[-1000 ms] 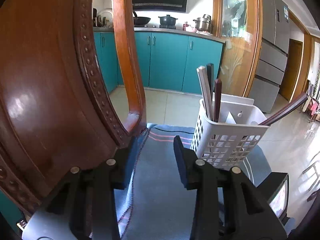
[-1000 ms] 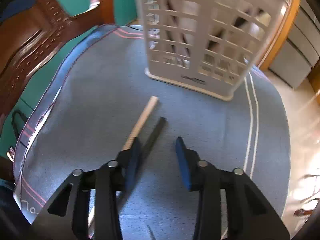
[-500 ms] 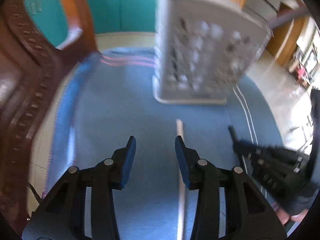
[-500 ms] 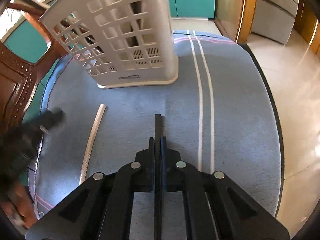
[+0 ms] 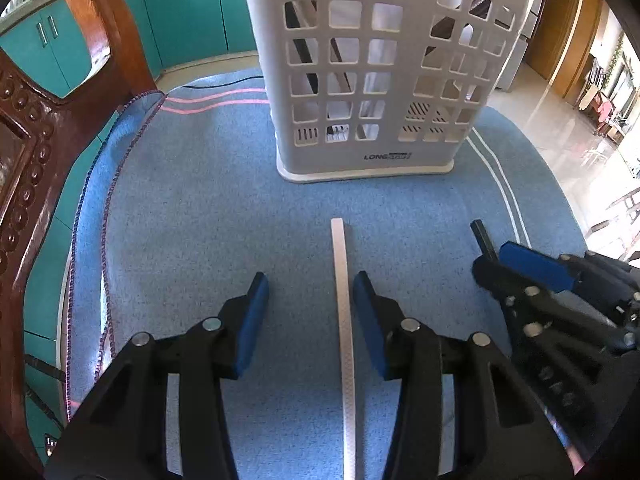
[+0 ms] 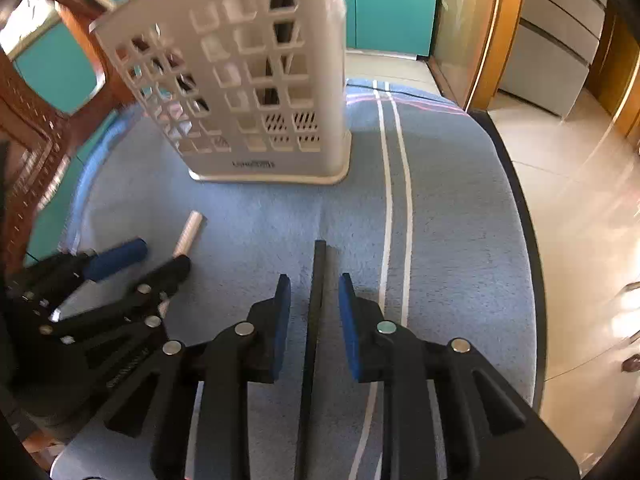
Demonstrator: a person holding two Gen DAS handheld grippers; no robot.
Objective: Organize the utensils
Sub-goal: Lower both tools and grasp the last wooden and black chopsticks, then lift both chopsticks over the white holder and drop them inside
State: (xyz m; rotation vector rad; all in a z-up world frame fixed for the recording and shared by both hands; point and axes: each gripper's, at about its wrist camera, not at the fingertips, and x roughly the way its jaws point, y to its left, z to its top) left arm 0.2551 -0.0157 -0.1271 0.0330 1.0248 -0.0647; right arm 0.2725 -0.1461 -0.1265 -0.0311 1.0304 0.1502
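A white slotted utensil basket (image 5: pixel 372 80) stands on the blue cloth (image 5: pixel 200 220) and holds several chopsticks. A white chopstick (image 5: pixel 343 320) lies on the cloth between the fingers of my left gripper (image 5: pixel 308 292), close to the right finger; the gripper is open. A black chopstick (image 6: pixel 316 300) lies between the fingers of my right gripper (image 6: pixel 314 296), which is open around it. The basket (image 6: pixel 248 92) and white chopstick (image 6: pixel 190 230) also show in the right wrist view. The right gripper (image 5: pixel 520 264) shows in the left wrist view.
A carved wooden chair back (image 5: pixel 36 140) rises at the left edge of the table. The cloth's right edge (image 6: pixel 516 200) drops to a tiled floor. Teal cabinets (image 5: pixel 188 4) stand behind.
The left gripper swung down to the cloth and now straddles the white chopstick. The right gripper, shut on the black chopstick half a second ago, has opened; the chopstick lies between its fingers.
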